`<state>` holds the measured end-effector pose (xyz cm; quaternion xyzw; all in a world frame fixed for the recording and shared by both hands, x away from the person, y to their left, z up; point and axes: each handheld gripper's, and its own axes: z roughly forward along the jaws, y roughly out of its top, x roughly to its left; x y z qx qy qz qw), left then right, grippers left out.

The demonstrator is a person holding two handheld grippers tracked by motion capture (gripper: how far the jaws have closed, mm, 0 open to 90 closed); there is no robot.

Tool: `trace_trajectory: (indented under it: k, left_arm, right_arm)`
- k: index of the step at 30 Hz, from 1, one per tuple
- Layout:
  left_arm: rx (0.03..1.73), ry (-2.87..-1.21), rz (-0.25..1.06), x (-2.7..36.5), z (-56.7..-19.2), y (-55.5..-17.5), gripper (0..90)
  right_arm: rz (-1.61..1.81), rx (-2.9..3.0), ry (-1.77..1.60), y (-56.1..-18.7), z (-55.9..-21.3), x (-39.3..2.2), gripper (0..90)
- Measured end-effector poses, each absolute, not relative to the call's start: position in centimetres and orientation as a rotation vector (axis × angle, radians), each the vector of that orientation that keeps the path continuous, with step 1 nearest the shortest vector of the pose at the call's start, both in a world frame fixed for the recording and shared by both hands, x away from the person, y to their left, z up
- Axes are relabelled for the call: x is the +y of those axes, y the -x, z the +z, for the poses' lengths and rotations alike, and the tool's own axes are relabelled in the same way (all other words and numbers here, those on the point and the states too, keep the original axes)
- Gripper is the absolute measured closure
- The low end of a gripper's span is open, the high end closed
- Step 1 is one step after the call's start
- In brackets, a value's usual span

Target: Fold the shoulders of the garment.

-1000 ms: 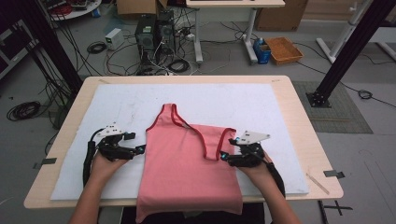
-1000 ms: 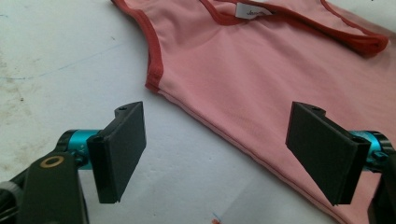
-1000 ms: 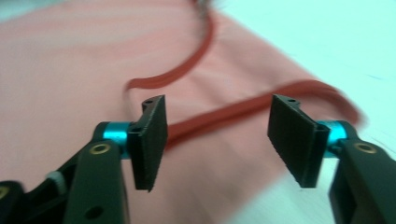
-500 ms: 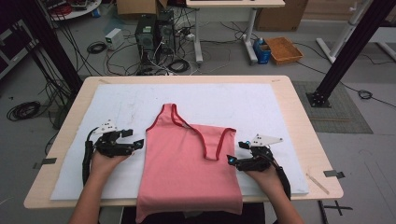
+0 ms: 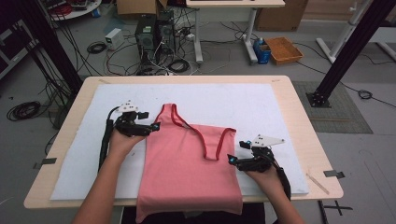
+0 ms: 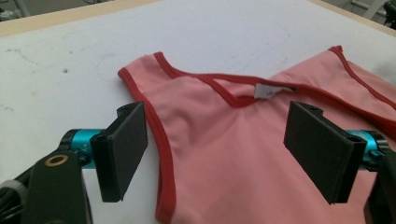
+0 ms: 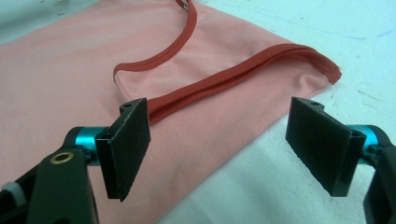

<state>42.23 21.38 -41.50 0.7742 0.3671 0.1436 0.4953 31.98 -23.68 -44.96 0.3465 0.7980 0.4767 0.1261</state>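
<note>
1 gripper, left gripper [image 5: 156, 126], shifted to tank top [image 5: 189, 172] strap.

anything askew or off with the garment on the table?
Yes. The pink sleeveless top with red trim lies unevenly: its left shoulder strap reaches further up the white mat than the right one, and its hem hangs over the near table edge. No damage visible.

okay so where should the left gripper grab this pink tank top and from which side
Probably the red-trimmed armhole edge of the tank top, near the shoulder strap, coming in from the top's left side. That hem lies flat just inside the open left gripper, so its fingers already straddle it.
</note>
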Motion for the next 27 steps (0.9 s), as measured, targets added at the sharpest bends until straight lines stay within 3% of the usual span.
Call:
trace_trajectory:
  k: [14,27]
  left_arm:
    - [1.016,-1.964,0.322,19.6,-42.3,-49.2,21.8]
    - [1.080,-2.034,0.339,17.7,-43.9,-52.5,23.2]
  right_arm:
    - [1.405,2.342,-1.037,-32.3,-45.0,-23.8,21.8]
    - [1.405,2.365,-1.050,-32.5,-45.1,-23.8,21.9]
